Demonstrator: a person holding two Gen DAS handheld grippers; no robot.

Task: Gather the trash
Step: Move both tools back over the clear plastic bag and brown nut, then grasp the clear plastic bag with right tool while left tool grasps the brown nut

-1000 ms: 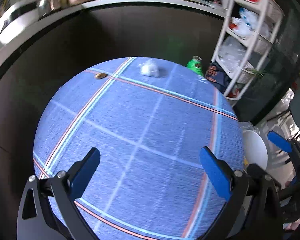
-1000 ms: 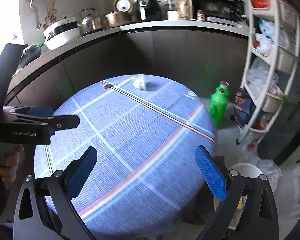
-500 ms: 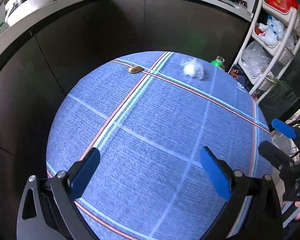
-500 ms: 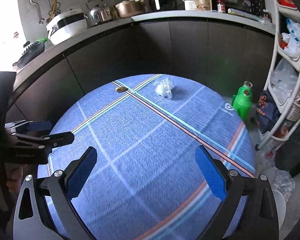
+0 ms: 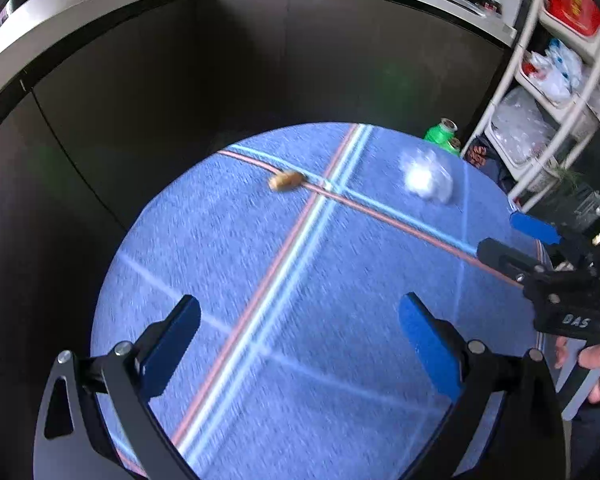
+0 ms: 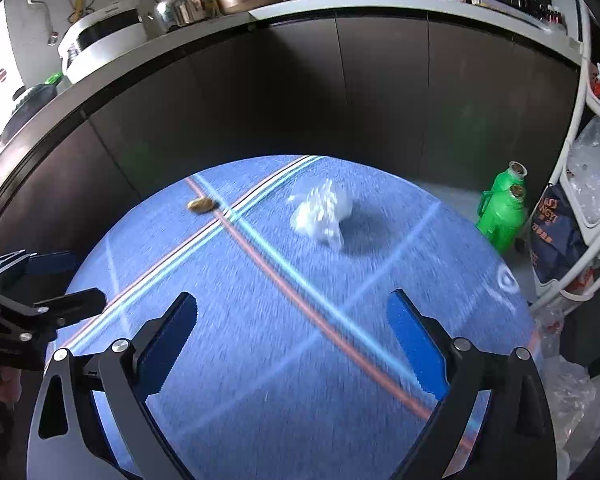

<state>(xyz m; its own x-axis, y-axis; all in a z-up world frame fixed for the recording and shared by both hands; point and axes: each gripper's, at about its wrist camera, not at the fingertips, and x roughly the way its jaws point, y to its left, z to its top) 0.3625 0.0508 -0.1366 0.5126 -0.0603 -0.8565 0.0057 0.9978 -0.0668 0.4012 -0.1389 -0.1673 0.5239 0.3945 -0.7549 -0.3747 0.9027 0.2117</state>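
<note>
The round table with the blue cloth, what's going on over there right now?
A person holds a gripper in each hand over the table, clearing trash. Two pieces lie on the far side: a crumpled white plastic wad and a small brown scrap. The left gripper and right gripper are both open and empty, short of the trash. Nothing is picked up yet.

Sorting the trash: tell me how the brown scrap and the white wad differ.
The brown scrap is small, low and oval; the white wad is bigger, crumpled and stands taller. The scrap lies left of the stripe crossing, the wad right of it. Both sit loose on the tablecloth, ungripped.
</note>
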